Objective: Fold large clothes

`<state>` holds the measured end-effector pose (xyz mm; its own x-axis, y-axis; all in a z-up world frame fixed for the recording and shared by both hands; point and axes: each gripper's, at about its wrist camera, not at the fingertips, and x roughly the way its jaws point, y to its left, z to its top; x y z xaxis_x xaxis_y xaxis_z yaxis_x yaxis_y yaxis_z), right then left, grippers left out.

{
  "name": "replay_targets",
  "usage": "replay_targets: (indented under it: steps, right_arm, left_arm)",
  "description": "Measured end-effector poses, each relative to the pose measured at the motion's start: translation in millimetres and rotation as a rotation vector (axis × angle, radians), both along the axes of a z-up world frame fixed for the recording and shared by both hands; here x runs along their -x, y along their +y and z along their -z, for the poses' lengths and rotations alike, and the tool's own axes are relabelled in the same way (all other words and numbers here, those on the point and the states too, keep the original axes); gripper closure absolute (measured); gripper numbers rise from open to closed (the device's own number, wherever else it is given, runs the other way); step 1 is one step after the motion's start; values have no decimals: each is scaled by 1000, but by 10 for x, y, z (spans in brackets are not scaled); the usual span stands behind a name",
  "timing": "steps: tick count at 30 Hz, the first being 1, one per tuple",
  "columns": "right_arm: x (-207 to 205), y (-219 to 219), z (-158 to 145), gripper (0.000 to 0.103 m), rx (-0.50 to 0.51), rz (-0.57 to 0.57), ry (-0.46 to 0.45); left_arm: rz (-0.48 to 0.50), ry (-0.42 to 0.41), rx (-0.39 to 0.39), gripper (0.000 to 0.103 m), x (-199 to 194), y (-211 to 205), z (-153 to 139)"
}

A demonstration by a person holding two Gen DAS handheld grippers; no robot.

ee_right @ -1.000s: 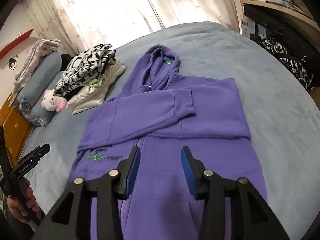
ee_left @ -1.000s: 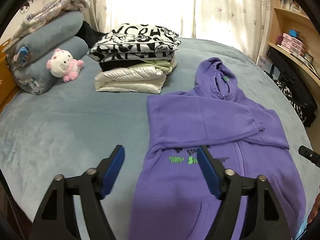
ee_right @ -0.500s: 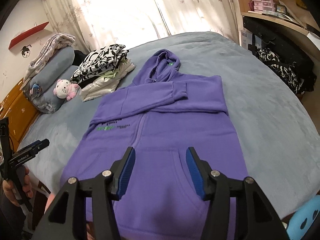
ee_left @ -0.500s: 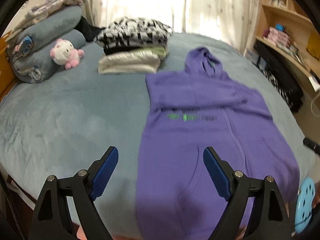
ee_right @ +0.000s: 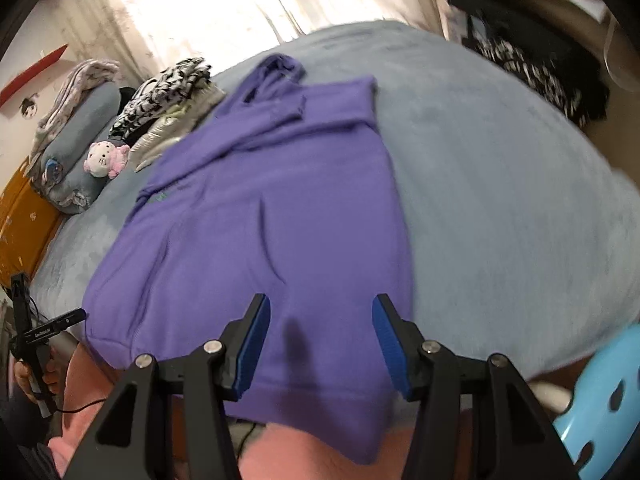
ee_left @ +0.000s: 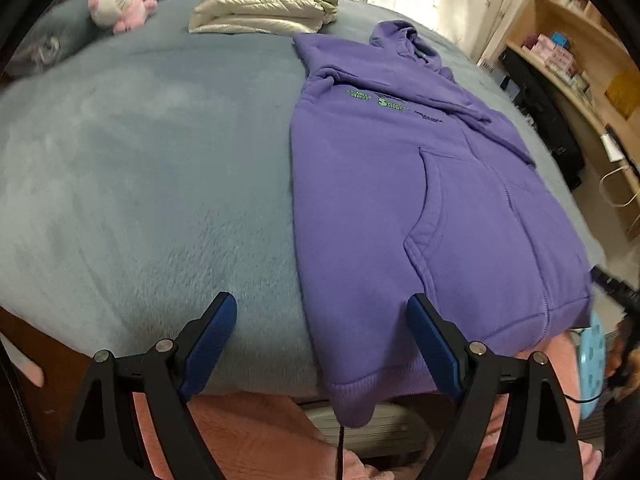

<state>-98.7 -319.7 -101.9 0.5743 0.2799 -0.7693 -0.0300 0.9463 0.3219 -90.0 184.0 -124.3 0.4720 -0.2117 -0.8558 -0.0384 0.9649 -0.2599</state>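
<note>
A soft, limp purple hoodie [ee_left: 420, 200], best gripped at its overhanging hem, is approached by the unclenched, empty left gripper [ee_left: 320, 344] and right gripper [ee_right: 318, 344].

A purple hoodie [ee_left: 420, 184] with small green lettering lies on a grey-blue blanket [ee_left: 140, 160]. Behind it sit a pink-and-white plush cat [ee_left: 116, 2] and a black-and-white patterned garment [ee_right: 164, 96] over cream clothing [ee_left: 260, 12].
</note>
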Motion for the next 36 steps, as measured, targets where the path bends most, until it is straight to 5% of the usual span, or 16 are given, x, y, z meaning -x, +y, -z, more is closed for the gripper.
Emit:
replay_targets:
  steps: [7,17,23,30,33,34,36]
  right_arm:
    - [227,-228,81,50,-133,-2,-52]
    - [178,-304,332,48,-261,-18,7]
    - [93,-177,338,48,-376,-104,-3]
    - [-65,-11,477,48,-481,-136,18]
    - [-135,91,504,48,-470,-131,33]
    - [-148,109,499,49,-458,-126,36]
    - [-149,92,490,62,-434,-112,39]
  left_arm:
    - [14,-38,124,17,72,139,36]
    - [74,-37,302,17,21,85,195]
    - [136,-43,337,17,-16,-98,252]
    - [90,-59,395,19,-40,-87,295]
    - [65,-71,393,44,-35,-92,283]
    - [50,-67,385,68,-53,-103,285]
    - [34,-43,418,85,-92,-99,311]
